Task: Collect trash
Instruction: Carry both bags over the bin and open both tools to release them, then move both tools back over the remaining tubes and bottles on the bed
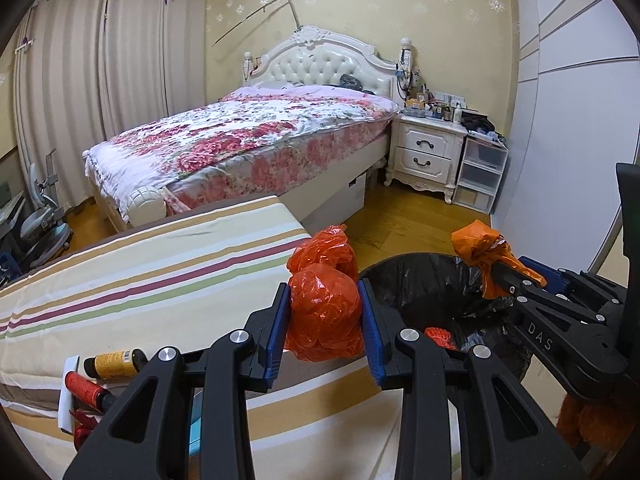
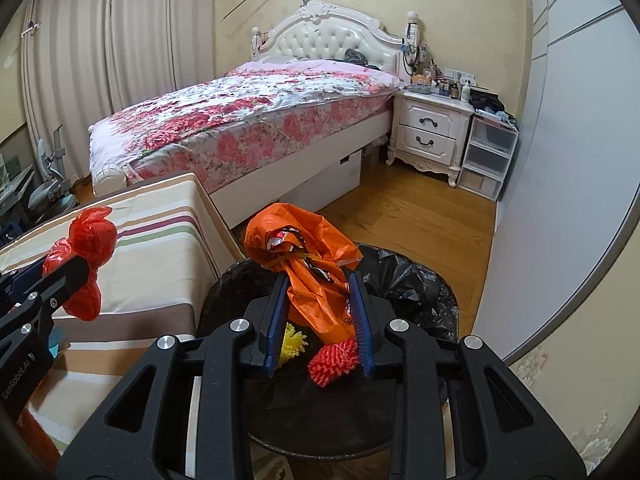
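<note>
Beside the striped table (image 1: 140,280), the left gripper (image 1: 325,332) has its blue pads pressed against both sides of a crumpled red plastic bag (image 1: 324,312), held at the table's edge just next to the bin. Over the black-lined trash bin (image 2: 412,280), the right gripper (image 2: 320,328) pinches an orange plastic bag (image 2: 304,256) with torn wrapper scraps showing in its folds. Inside the bin lie a red pompom (image 2: 334,362) and a yellow pompom (image 2: 294,346). A brown bottle (image 1: 114,363) and a red tube (image 1: 86,390) rest on the table.

Floral bed (image 1: 248,136), white nightstand (image 1: 428,152), perhaps cluttered
</note>
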